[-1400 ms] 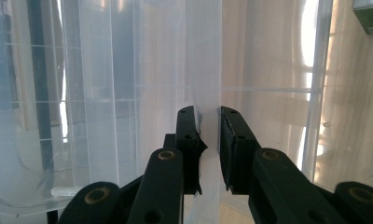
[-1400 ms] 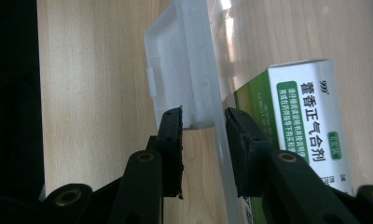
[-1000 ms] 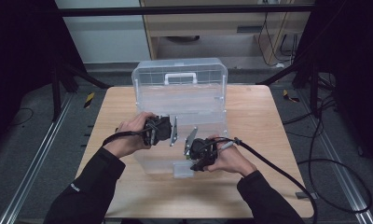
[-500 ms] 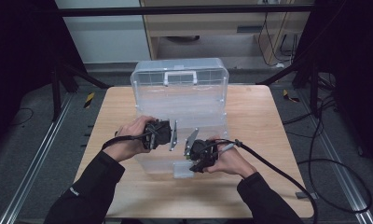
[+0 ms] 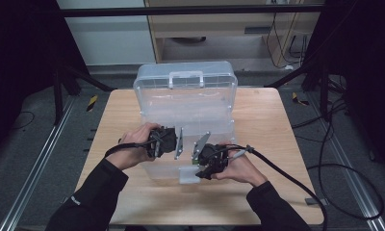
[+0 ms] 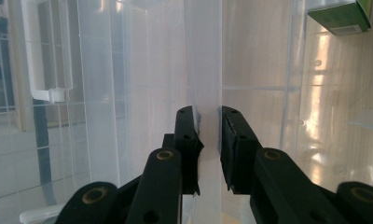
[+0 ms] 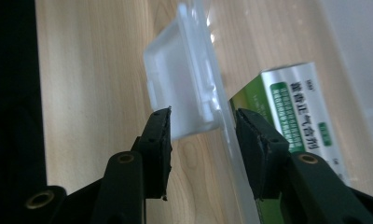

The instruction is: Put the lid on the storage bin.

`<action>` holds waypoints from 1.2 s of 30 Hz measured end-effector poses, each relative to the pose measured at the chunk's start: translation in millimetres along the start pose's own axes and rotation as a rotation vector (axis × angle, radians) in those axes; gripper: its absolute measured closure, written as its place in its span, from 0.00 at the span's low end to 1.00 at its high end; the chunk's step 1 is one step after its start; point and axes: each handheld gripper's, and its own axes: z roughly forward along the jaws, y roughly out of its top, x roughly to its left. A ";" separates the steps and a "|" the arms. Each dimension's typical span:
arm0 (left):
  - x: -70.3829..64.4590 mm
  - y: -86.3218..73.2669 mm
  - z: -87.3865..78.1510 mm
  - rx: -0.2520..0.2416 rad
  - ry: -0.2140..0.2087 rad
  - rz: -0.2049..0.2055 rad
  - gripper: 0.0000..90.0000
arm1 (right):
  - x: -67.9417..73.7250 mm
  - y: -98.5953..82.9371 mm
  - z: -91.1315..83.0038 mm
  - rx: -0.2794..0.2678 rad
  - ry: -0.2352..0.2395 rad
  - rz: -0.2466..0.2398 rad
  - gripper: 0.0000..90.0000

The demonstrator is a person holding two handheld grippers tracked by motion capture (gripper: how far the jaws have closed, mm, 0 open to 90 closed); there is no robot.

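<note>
A clear plastic storage box [image 5: 190,113] stands on the wooden table [image 5: 272,144], its lid [image 5: 186,79] with a white handle raised at the back. My left gripper [image 5: 173,144] is at the box's front part. In the left gripper view my left gripper [image 6: 208,116] is shut on a clear wall of the box [image 6: 205,70]. My right gripper [image 5: 201,166] is at the front edge; in the right gripper view it [image 7: 203,114] stands open astride the white latch [image 7: 180,88] and the wall. A green and white medicine carton [image 7: 296,107] lies inside.
The carton [image 6: 341,16] shows at the upper right through the clear plastic. Black cables [image 5: 287,168] trail off the table's right side. Dark frame rails and a wooden cabinet [image 5: 214,29] stand beyond the table.
Both hands and their grippers have drifted slightly toward the table's near edge. The box and its lid stay where they were.
</note>
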 end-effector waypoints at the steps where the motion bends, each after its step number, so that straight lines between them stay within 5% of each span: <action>1: -0.2 0.1 -0.1 0.000 -0.001 0.000 0.86 | 0.5 -0.1 -3.7 -0.014 0.000 0.006 0.62; 9: -0.9 -0.3 -0.5 -0.003 -0.009 0.003 0.86 | 3.2 -2.9 -34.8 -0.095 -0.046 0.051 0.66; 17: -1.2 -0.2 -0.1 -0.005 -0.015 0.001 0.86 | -7.0 -15.6 -66.0 -0.205 -0.083 0.188 0.82; 33: -1.7 0.8 -0.5 0.003 -0.019 0.002 0.85 | -14.7 -31.1 -94.7 -0.415 -0.139 0.279 1.00; 36: -2.5 0.8 -0.5 0.001 -0.020 0.001 0.85 | -19.8 -32.9 -100.5 -0.492 -0.183 0.327 1.00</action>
